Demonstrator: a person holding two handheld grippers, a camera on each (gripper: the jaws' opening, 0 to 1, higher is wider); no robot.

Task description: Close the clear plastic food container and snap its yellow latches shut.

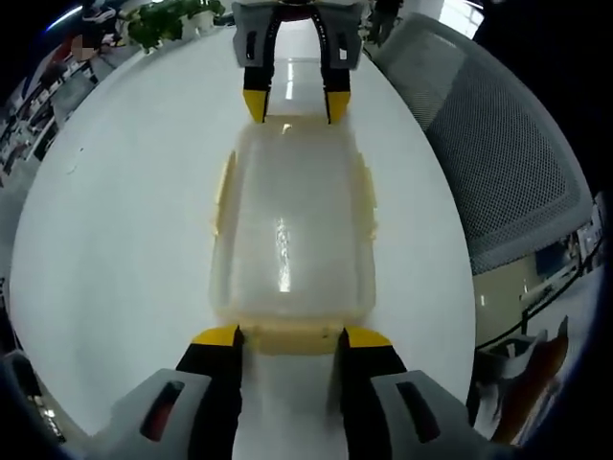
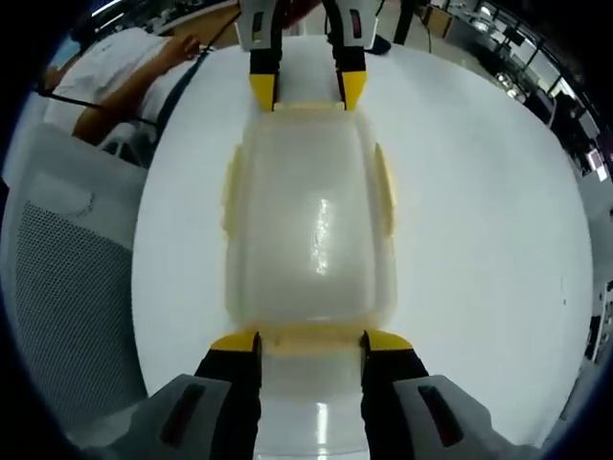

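On the white table (image 1: 115, 268), clear container (image 1: 287, 240) lidded, your left gripper (image 1: 290, 337) and right gripper (image 2: 311, 342) spread wide, jaws straddling opposite end yellow latches (image 2: 311, 334).

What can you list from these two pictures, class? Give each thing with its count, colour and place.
Food container: one, clear with lid on, middle of table between the two grippers.
Latches: yellow, along the container's sides and ends.
Table: one, white, under everything.
Mesh chair: one, grey, beside the table.
Plant: one, green, far table edge in the left gripper view.
Person: one, white top, seated at the far side in the right gripper view.
Left gripper: yellow-tipped fingers at one end latch.
Right gripper: same, opposite end.
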